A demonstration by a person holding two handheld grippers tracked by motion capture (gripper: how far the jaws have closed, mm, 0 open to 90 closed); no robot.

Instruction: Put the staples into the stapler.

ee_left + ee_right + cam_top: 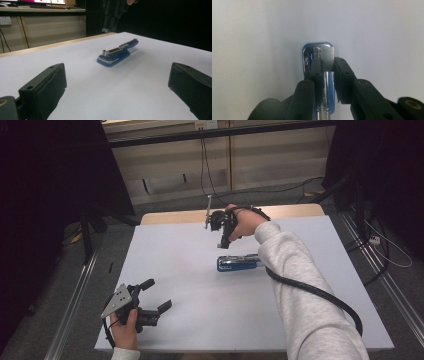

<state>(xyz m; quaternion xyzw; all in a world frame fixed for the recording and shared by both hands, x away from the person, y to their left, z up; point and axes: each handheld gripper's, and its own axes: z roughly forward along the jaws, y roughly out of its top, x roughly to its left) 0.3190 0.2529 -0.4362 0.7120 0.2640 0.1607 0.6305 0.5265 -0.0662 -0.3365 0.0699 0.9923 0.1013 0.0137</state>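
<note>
Stapler: a blue stapler (239, 263) is lying flat on the white-covered bench (200, 320), about mid-bench; in the left gripper view (115, 53) its top arm is standing raised above the base.
Right claw: the right claw (327, 65) is pinching a strip of staples (328, 58) between its fingertips, jaws nearly together, directly over the stapler's (310, 57) open magazine. In the high view the right claw (220, 227) is hanging above the far half of the bench, beyond the stapler.
Left claw: the left claw (157, 296) is resting wide open and empty at the near left of the bench.
Hidden: the person's grey sleeve (295, 285) is covering the stapler's right end in the high view; the claw's jaws are masking the rear of the magazine.
Writing: small lettering on the stapler's rail is showing, too blurred to read.
</note>
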